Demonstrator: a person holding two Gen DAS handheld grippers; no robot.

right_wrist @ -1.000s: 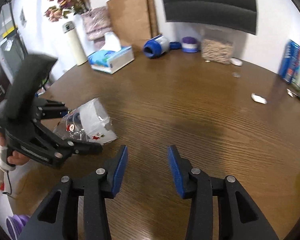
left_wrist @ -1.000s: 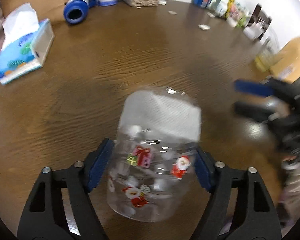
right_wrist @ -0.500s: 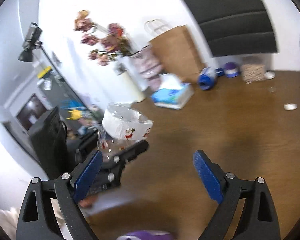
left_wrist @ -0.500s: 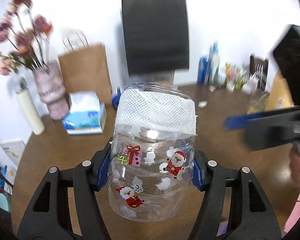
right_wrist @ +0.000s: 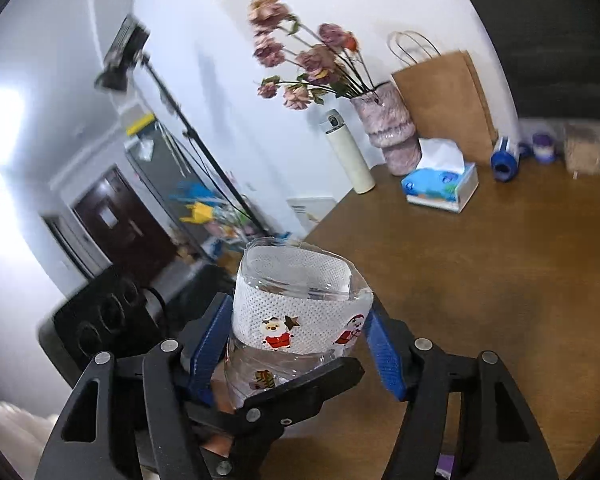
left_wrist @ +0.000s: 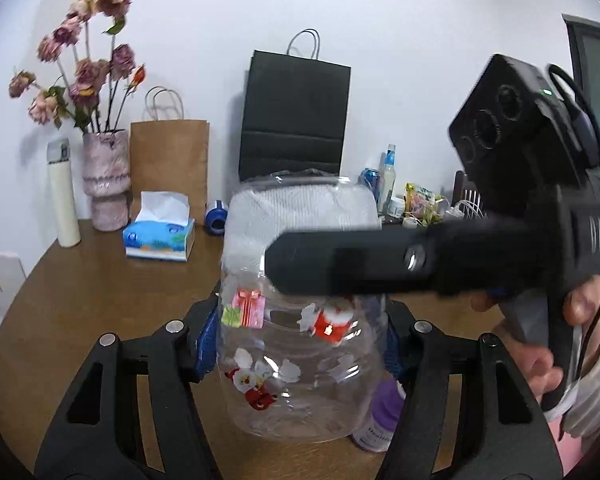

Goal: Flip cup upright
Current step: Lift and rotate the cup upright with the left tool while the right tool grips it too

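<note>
The cup (left_wrist: pixel 300 352) is clear plastic with Santa and gift stickers and a white mesh band around its open top. It stands upright in the air above the table. My left gripper (left_wrist: pixel 300 344) is shut on its lower body. In the right wrist view the cup (right_wrist: pixel 300 320) sits between my right gripper's (right_wrist: pixel 296 344) blue pads (right_wrist: pixel 384 356), which bracket the white band closely; contact is unclear. The right gripper crosses in front of the cup in the left wrist view (left_wrist: pixel 380 260).
On the brown wooden table (right_wrist: pixel 480 280) stand a tissue box (left_wrist: pixel 160 236), a pink vase of dried flowers (left_wrist: pixel 106 184), a white thermos (left_wrist: pixel 62 200), brown and black paper bags, a blue container (left_wrist: pixel 216 216) and bottles at the back right. A purple-capped bottle (left_wrist: pixel 380 420) lies below the cup.
My left gripper has turned the cup from tilted over the table to upright and held it there. My right gripper has swung in from the right and now brackets the cup's white band.
</note>
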